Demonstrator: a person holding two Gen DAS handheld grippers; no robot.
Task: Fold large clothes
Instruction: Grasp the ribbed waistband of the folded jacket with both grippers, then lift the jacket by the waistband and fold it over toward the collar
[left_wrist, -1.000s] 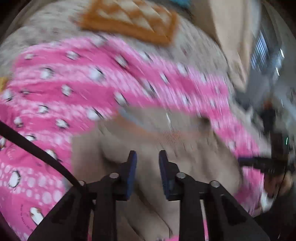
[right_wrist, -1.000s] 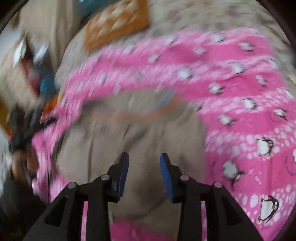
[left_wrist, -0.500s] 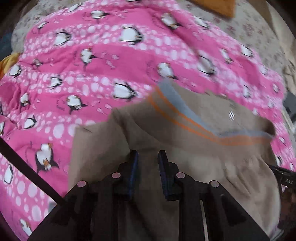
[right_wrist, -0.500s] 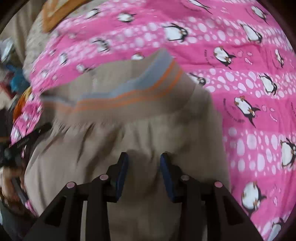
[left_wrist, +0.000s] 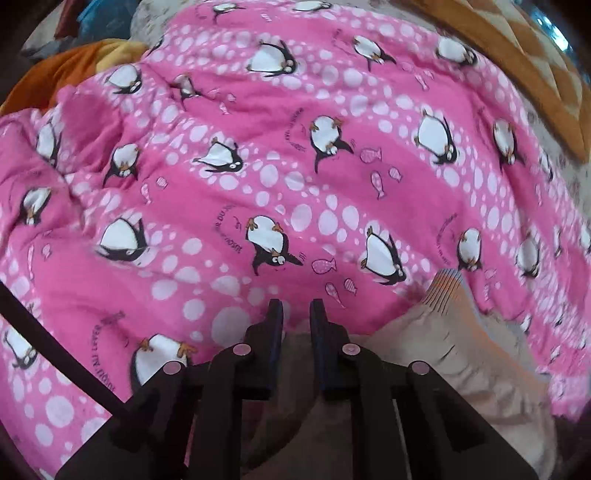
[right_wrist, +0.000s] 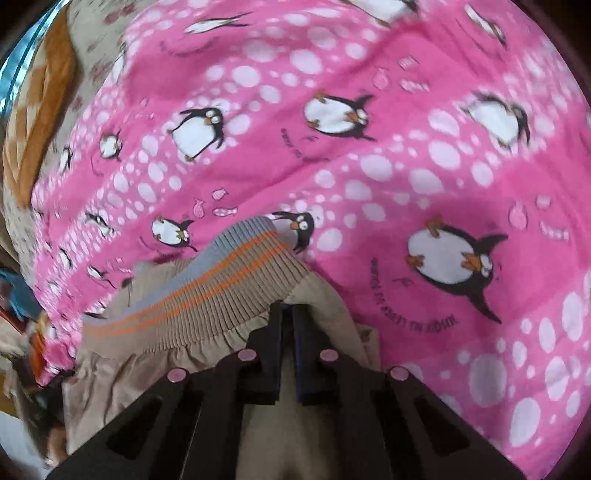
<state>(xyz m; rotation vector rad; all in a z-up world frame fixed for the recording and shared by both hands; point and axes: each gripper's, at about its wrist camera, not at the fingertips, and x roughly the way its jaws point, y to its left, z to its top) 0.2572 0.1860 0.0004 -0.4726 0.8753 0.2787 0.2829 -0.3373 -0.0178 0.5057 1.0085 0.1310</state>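
A beige garment (right_wrist: 166, 369) with a ribbed band (right_wrist: 221, 280) striped grey and orange lies on a pink penguin blanket (right_wrist: 406, 166). My right gripper (right_wrist: 288, 312) is closing: its jaws are almost together, pinching the beige cloth just below the band's right end. In the left wrist view the same garment (left_wrist: 461, 369) fills the lower right, and the band's end (left_wrist: 445, 288) shows beside it. My left gripper (left_wrist: 296, 308) is at the garment's left edge, its jaws closing. Beige cloth sits between the pads; the tips reach over the pink blanket (left_wrist: 258, 166).
An orange and cream quilt (left_wrist: 535, 74) lies beyond the blanket, also seen in the right wrist view (right_wrist: 44, 110). Orange cloth (left_wrist: 74, 62) is bunched at the blanket's far left. A black cable (left_wrist: 55, 343) crosses the lower left. Blurred clutter (right_wrist: 22, 295) sits at the left edge.
Both grippers rolled and sank toward the garment's two ends. The garment's middle slid out of the left view. The right jaws went from clearly apart to nearly together on cloth; the left gap narrowed.
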